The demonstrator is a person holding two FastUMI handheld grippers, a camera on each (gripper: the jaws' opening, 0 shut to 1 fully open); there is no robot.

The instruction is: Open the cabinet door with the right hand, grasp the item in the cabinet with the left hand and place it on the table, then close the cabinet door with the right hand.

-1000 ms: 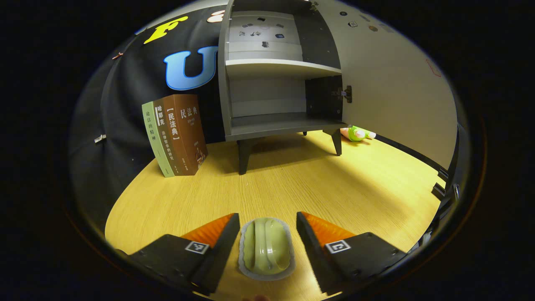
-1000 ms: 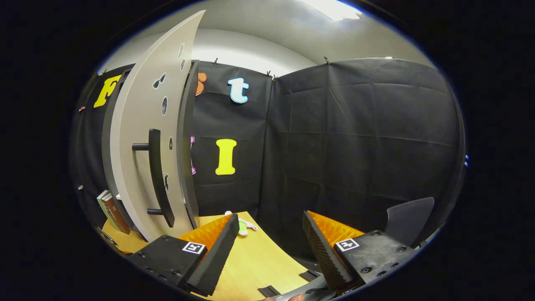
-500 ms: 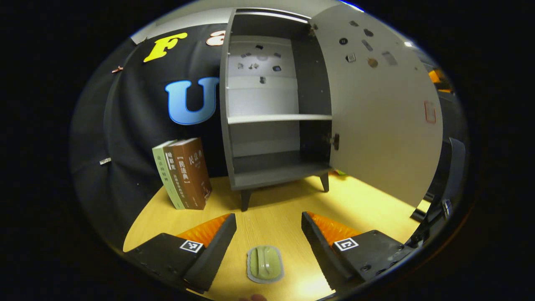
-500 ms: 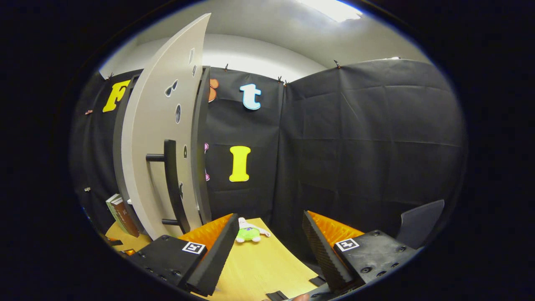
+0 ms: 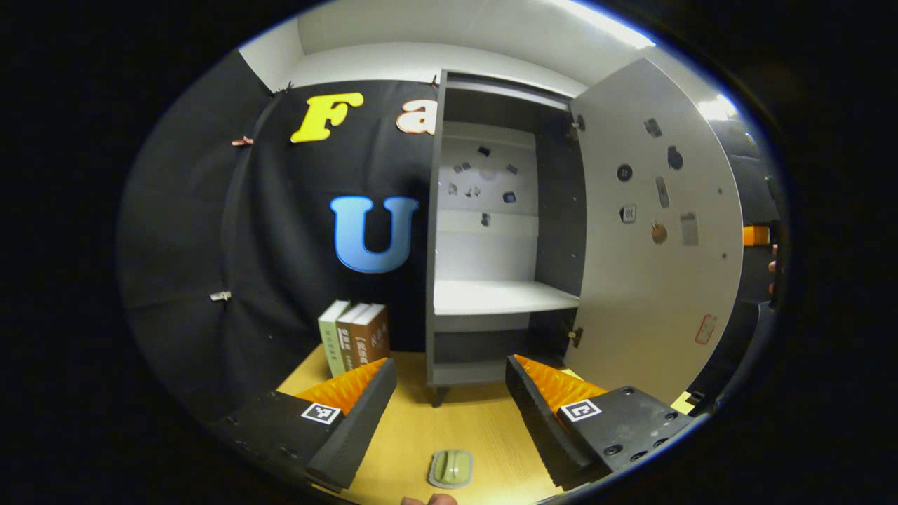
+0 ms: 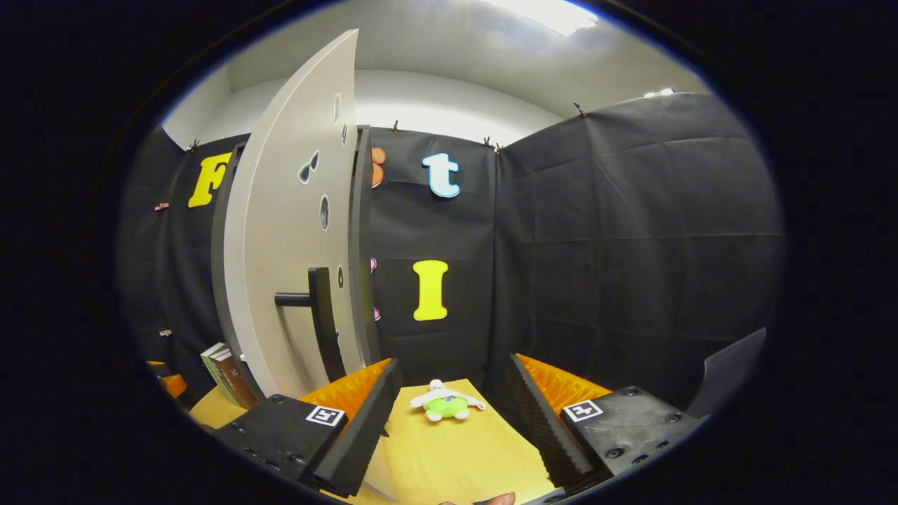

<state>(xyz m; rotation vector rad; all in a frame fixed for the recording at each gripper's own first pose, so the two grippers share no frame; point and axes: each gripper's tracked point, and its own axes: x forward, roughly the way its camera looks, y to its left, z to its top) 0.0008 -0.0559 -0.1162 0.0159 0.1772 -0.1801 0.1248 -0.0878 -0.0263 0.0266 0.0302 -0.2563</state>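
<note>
Left gripper (image 5: 449, 396) and right gripper (image 6: 452, 403) both hold jaws spread wide, empty

- My left tool's finger (image 5: 354, 414) hides the feet of the green and brown upright books (image 5: 353, 337).
- The grey wooden cabinet's (image 5: 484, 294) lower compartment sits partly behind my left tool's other finger, so its floor is hard to judge.
- The small dark stickers (image 5: 484, 189) on the cabinet's back wall are too small to make out.
- In the right gripper view, my right tool's finger (image 6: 358, 428) covers the lower end of the black bar handle (image 6: 319, 315) on the open grey door (image 6: 295, 245).
- The small green plush toy (image 6: 446, 405) is too small to identify.
</note>
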